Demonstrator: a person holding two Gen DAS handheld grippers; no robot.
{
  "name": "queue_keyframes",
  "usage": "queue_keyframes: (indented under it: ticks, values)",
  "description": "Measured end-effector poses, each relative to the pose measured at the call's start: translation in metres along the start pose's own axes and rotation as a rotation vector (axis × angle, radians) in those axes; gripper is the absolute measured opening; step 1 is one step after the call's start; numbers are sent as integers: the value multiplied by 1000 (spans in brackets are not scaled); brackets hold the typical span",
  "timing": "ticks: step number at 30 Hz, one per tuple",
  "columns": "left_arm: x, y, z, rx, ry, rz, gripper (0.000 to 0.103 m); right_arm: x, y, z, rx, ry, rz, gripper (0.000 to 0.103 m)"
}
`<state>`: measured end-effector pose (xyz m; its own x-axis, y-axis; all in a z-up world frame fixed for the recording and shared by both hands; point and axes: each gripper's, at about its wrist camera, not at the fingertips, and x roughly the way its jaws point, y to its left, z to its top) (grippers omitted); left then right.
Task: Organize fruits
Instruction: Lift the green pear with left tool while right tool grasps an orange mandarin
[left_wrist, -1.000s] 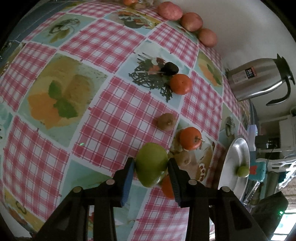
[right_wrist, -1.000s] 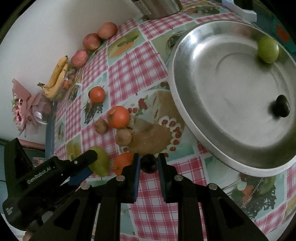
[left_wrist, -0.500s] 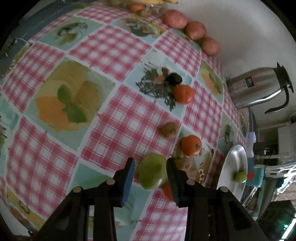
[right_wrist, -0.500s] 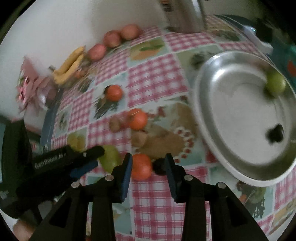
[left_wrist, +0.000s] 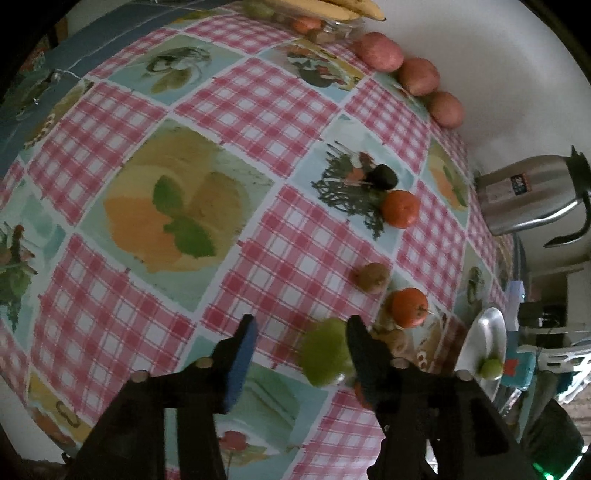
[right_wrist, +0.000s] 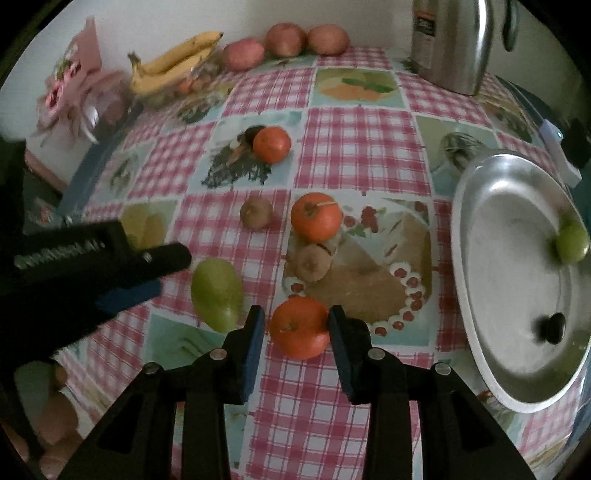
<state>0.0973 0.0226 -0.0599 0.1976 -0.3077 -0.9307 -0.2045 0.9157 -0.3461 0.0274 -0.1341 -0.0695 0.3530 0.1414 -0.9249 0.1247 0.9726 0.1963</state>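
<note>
Bench (right_wrist: 362, 155) carries a red-checked cloth with fruit pictures. Metal tray (right_wrist: 476, 206) at my right edge of the bench; inside it a small green fruit (right_wrist: 571, 243) against the far rim and a small dark fruit (right_wrist: 551, 328) nearer me. Steel kettle (right_wrist: 450, 40) stands at the back by the wall, upright. Bananas (right_wrist: 173, 62) back left on a clear dish, and three reddish apples (right_wrist: 286, 38) in a row along the wall beside them. My left gripper (left_wrist: 299, 334): jaws released and wide apart, the green pear (left_wrist: 327, 350) lying on the cloth inside the gap, close against the right-hand finger, clear of the blue-padded left one; blurred, so I cannot tell whether it touches. My right gripper (right_wrist: 295, 326): jaws released, set either side of an orange (right_wrist: 300, 328) that sits on the cloth, small gaps showing on both sides. A second orange (right_wrist: 316, 216) mid-bench, just behind a kiwi (right_wrist: 310, 261) and touching it or nearly so; another kiwi (right_wrist: 256, 212) lies apart to its left. A third orange (right_wrist: 271, 144) further back, a dark fruit (left_wrist: 384, 176) just beside it.
</note>
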Motion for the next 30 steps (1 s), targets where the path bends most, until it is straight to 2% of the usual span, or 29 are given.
queue_keyframes:
  ticks: [7,13,27,30]
  values:
    - [5,-5,-2,27,16,12,60,7,11,1,-83,-1,-69,37]
    - [7,-6,-2,25,18,15,63,12,17,3,-113,0,-91,39]
    - [13,-10,-2,43,39,9,67,16,13,2,-109,8,-75,41]
    - [14,-12,-2,49,40,3,67,13,9,1,-81,6,-35,40]
